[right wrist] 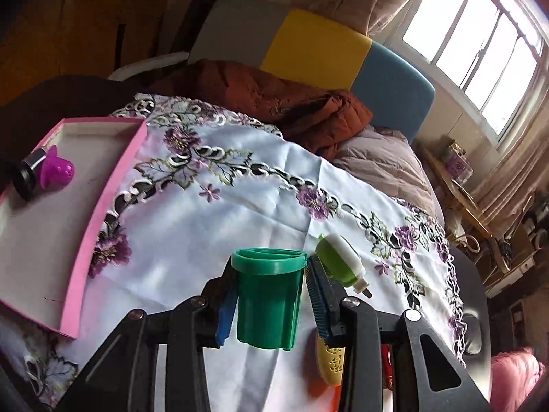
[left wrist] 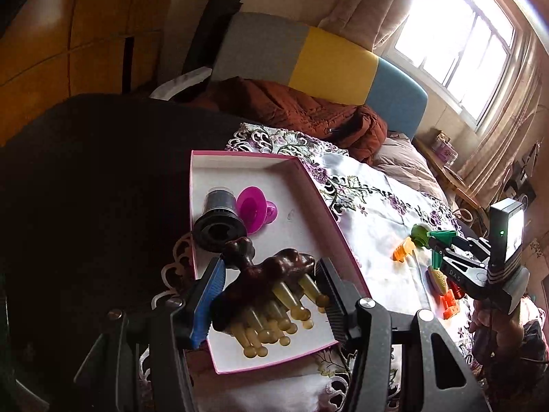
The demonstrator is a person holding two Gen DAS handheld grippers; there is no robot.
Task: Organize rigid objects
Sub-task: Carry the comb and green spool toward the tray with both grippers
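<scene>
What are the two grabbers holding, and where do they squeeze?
Left gripper pinches the brown massager by its body. Right gripper squeezes the green cup by its sides.

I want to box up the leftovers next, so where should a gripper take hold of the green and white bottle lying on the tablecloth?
Grip the green and white plastic bottle across its wide rounded body, coming from above. It lies on its side on the floral tablecloth, and its nozzle end looks too narrow for a sure hold. The right gripper, shut on the green plastic cup, hangs right beside it.
</scene>
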